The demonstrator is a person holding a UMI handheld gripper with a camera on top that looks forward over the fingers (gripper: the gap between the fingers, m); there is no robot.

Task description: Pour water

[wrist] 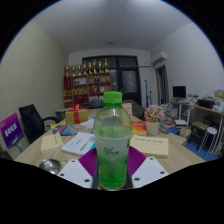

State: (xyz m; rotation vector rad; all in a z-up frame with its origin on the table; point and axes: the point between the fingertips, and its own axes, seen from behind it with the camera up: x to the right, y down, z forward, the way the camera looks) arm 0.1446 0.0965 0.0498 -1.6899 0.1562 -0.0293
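A clear plastic bottle [112, 145] with a green cap and green-tinted liquid stands upright between my fingers, filling the middle of the gripper view. My gripper [112, 166] is shut on its lower body, with the purple pads [89, 160] pressed against both sides. The bottle's base seems to hang just above the wooden table [172, 153]. A small grey rounded object [50, 165], maybe a cup or bowl, lies on the table left of my fingers.
Papers [78, 143] and a yellow envelope [150, 146] lie on the table beyond the bottle. A yellow gift box [76, 115] and a flower pot [154, 120] stand farther back. A black chair [32, 122] is at the left, and a trophy shelf [88, 75] lines the far wall.
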